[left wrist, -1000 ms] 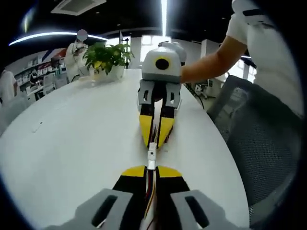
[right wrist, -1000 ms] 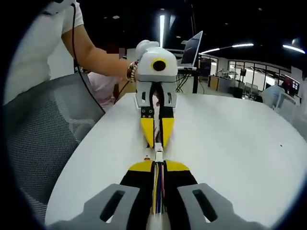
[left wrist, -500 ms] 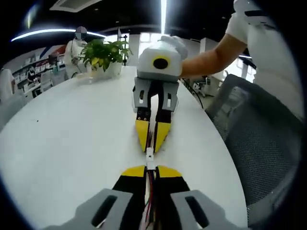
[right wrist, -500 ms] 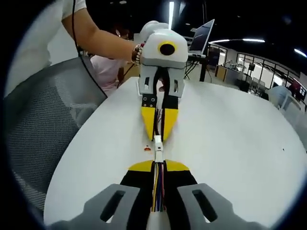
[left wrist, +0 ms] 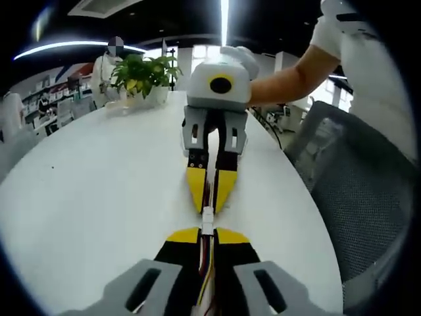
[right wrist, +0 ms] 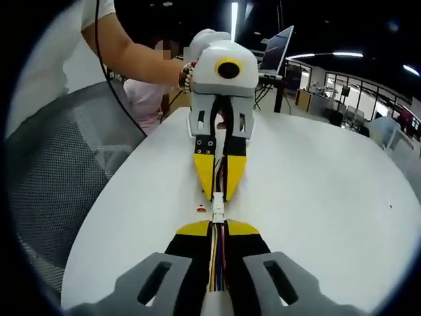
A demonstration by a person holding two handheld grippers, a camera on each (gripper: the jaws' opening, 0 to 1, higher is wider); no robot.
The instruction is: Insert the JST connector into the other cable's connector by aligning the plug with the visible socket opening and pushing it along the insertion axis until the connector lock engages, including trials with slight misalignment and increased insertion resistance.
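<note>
- White JST connector pair (left wrist: pixel 208 217), small moulded plastic housings on two bundles of thin coloured wires, sits in mid-air above the white oval table (left wrist: pixel 99 197), between the two grippers' yellow tips; in the right gripper view the same junction (right wrist: pixel 217 209) lies just ahead of that view's own jaws.
- Left gripper (left wrist: pixel 206 232) has its black-and-yellow jaws closed on its multicoloured wire bundle (left wrist: pixel 205 263), holding just behind the housing so the short free end stays stiff.
- Right gripper (right wrist: pixel 217 227) is likewise pinched onto its own coloured wire bundle (right wrist: pixel 217 260), close behind its housing.
- Both grippers point nose to nose along one line, which judging by the task keeps plug and socket on a shared insertion axis.
- Housings appear to touch end to end; whether the lock has caught is too small to tell.
- Tiny orange speck (right wrist: pixel 200 209) lies on the table just beside the junction.
</note>
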